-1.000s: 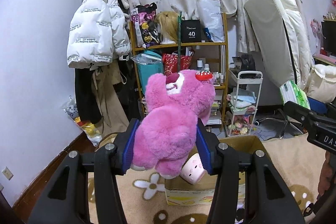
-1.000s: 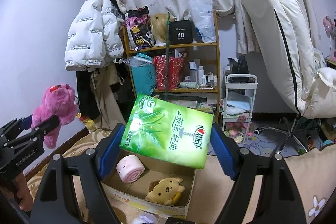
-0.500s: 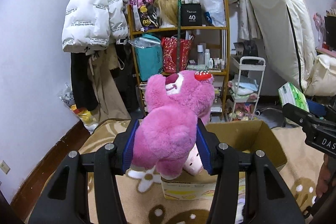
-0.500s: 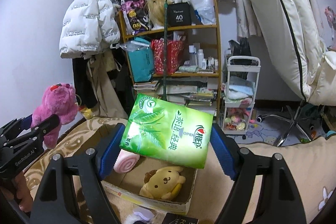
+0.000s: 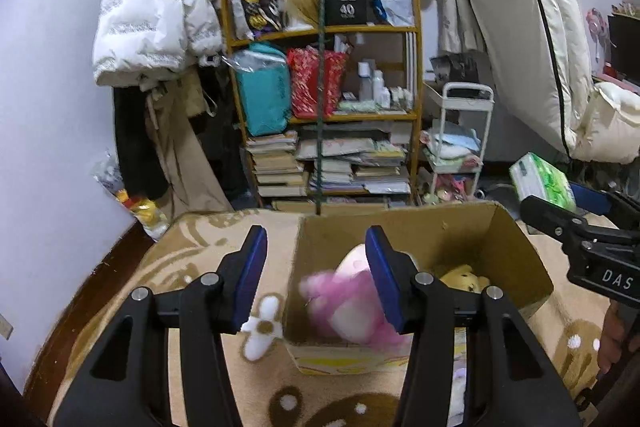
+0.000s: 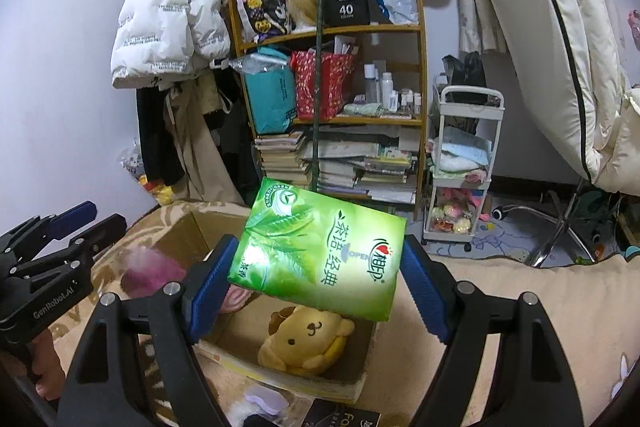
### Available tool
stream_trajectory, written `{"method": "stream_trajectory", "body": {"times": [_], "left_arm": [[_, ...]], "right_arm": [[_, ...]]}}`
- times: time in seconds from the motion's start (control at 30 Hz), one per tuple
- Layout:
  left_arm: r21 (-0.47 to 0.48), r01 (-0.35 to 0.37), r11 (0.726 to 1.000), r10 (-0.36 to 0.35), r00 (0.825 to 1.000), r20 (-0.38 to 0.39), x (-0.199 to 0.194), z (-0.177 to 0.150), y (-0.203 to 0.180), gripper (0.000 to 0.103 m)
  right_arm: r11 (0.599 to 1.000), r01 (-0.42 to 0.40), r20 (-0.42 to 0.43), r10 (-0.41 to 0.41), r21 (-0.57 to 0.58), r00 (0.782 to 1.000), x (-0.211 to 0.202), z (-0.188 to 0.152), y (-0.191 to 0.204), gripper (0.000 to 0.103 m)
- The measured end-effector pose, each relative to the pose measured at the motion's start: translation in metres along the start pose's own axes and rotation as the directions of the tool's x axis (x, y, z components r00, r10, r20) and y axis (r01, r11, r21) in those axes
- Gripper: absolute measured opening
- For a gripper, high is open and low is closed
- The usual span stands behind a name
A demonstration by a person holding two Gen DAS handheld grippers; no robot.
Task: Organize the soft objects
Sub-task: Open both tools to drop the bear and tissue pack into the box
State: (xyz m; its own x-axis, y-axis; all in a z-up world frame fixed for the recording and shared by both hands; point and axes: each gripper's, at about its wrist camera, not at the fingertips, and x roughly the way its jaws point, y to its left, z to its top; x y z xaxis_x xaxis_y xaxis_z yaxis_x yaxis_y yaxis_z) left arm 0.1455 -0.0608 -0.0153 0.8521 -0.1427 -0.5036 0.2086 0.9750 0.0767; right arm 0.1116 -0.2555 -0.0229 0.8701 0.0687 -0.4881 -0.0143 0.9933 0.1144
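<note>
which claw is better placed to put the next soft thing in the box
Right. The right claw is shut on the green tissue pack, hanging above the cardboard box. The left claw is open and holds nothing; the pink plush lies in the box.

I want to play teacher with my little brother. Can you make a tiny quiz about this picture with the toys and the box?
1. True or false: the left hand-held gripper is squeezing the pink plush toy.
2. What does the right hand-held gripper hold? A) a book B) a green tissue pack C) a white jacket
3. Fill in: the yellow plush dog lies inside the cardboard ____.

Key
1. False. Its jaws are open and the blurry pink toy is down in the box.
2. B. The pack sits clamped between the blue pads, above the box.
3. box
</note>
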Motion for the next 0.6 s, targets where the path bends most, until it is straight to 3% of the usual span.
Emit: {"method": "stream_trajectory", "body": {"times": [0.47, 0.6], "left_arm": [[0.001, -0.008, 1.0, 0.008, 0.994, -0.111, 0.021, -0.016, -0.002, 0.053], [-0.009, -0.009, 1.0, 0.008, 0.992, -0.123, 0.021, -0.017, 0.002, 0.055]], "right_arm": [[0.996, -0.067, -0.127, 0.074, 0.056, 0.989, 0.029, -0.015, -0.01, 0.086], [0.994, -0.08, -0.108, 0.087, 0.072, 0.99, 0.023, -0.013, -0.012, 0.101]]}}
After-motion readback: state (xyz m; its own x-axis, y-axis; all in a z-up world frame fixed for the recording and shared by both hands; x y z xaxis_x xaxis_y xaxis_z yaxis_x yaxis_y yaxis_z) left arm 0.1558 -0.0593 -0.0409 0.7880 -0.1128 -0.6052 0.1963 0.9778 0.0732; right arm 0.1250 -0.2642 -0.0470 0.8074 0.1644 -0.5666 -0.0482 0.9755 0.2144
